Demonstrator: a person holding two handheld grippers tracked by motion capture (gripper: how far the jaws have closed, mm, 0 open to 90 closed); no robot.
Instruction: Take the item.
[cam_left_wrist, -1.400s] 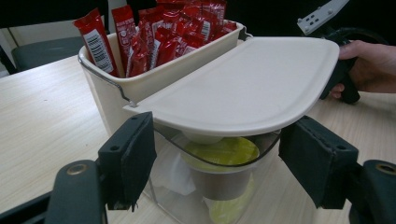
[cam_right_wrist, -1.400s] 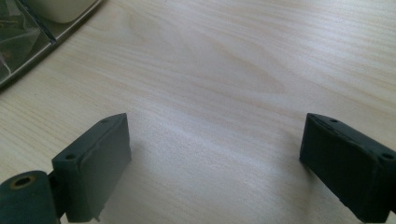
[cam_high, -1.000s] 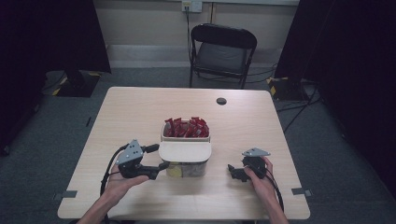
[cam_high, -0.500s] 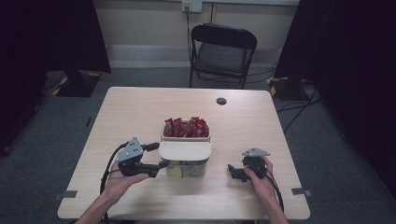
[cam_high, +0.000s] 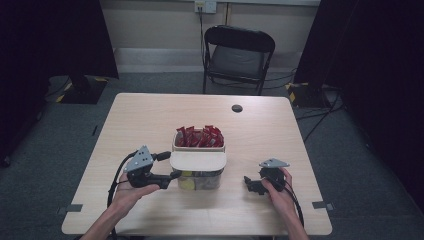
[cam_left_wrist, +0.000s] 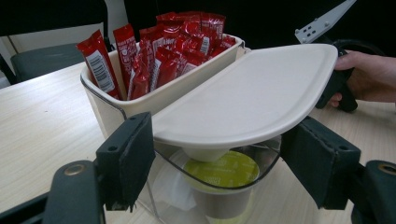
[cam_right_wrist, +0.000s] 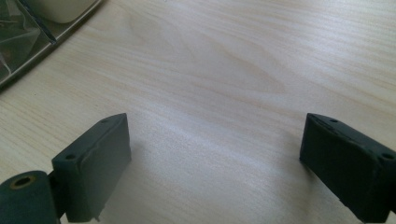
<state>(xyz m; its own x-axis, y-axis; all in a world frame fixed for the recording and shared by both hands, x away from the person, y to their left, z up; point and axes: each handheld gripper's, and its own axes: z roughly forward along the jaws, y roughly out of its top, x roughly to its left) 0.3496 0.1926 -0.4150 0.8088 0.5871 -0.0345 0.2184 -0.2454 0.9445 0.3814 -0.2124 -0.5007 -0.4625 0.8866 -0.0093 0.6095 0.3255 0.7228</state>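
- High view: left gripper (cam_high: 172, 174) is held at the 9 o'clock side of a clear container (cam_high: 199, 178), jaws pointed toward 3 o'clock at its wall.
- Container is seen just below table (cam_high: 150, 120) centre; a cream lid (cam_high: 197, 160) rests across its near half.
- Red sachets (cam_high: 199, 136) are packed upright in a cream tray (cam_high: 198, 148) on the container's 12 o'clock side.
- Left gripper view: lid edge sits between the two pads (cam_left_wrist: 126, 156); left pad is at or against the rim, right pad stands clear of it. Jaws are set at a narrowish gap and have just been opening slightly; no firm clamp is seen.
- Under the lid, a green-topped cup (cam_left_wrist: 221, 179) is visible through the clear wall.
- Right gripper (cam_high: 246, 181) is held at 3 o'clock of the container, well apart, tips toward 9 o'clock.
- Right gripper view: jaws are spread wide over bare wood, nothing between them; a container corner (cam_right_wrist: 28, 32) is seen at 10 o'clock.
- Small dark disc (cam_high: 237, 108) lies near the table's far edge, 12 o'clock.
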